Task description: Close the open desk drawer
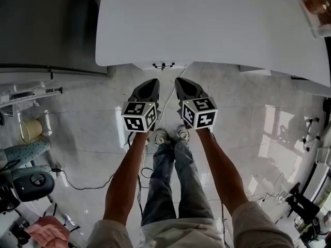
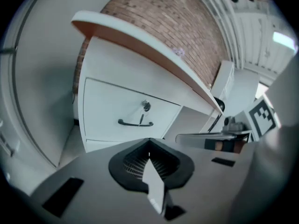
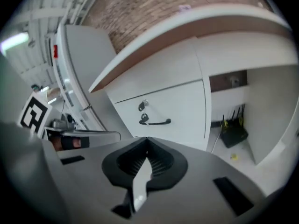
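The white desk drawer [image 2: 126, 107] with a black bar handle [image 2: 135, 123] lies just beyond the left gripper [image 1: 151, 82] and right gripper [image 1: 181, 81]. Both are fully closed on nothing, side by side, short of the handle. The drawer sits under the near edge of the white worktop [image 1: 207, 25].

- Glossy pale tiled floor [image 1: 77, 133], patched with bright reflected light at the right.
- Brick wall [image 2: 163, 17] rising behind a white desk top [image 1: 207, 19].
- Dark grey panel [image 1: 46, 25] at the upper left of the head view.
- Black cable [image 1: 72, 186] trailing over the tiles, with clutter along the left edge.
- Black router [image 3: 233, 133] with upright antennas on the floor under the desk.
- Lit ceiling light strip [image 3: 14, 41] at the left of the right gripper view.
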`<control>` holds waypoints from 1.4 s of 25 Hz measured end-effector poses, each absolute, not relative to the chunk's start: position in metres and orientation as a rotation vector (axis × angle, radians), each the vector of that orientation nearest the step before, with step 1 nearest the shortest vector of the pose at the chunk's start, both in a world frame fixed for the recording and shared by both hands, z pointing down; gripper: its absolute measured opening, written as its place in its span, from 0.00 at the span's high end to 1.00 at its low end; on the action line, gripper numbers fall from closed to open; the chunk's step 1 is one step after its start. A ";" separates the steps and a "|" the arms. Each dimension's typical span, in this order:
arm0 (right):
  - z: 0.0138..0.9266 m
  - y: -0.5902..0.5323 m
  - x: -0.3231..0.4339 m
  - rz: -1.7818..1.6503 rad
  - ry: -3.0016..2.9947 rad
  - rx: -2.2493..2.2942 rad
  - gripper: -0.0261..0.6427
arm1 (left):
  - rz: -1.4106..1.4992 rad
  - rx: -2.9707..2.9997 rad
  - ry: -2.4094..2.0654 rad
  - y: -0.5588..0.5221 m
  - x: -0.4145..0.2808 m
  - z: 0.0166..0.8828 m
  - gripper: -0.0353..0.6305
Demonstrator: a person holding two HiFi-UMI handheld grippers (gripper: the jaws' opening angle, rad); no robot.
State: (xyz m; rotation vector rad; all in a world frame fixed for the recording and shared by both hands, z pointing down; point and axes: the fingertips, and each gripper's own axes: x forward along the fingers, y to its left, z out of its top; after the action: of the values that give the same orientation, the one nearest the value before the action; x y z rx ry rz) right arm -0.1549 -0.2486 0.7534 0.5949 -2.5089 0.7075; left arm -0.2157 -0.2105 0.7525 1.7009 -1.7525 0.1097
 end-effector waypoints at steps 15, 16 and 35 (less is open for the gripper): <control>0.595 -0.158 -0.090 0.503 -2.600 0.658 0.93 | 0.155 1.822 -1.824 -0.135 -0.157 0.597 0.93; 0.581 -0.153 -0.088 0.489 -2.612 0.656 0.93 | 0.149 1.835 -1.829 -0.129 -0.156 0.583 0.93; 0.408 -0.101 -0.048 0.290 -2.775 0.685 0.93 | 0.099 2.035 -1.937 -0.085 -0.114 0.403 0.93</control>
State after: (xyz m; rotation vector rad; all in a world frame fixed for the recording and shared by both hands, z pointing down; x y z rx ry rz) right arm -0.0479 -0.1007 0.4081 0.6848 -2.7746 0.2902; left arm -0.1138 -0.0850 0.4032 2.0346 -1.9369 0.0986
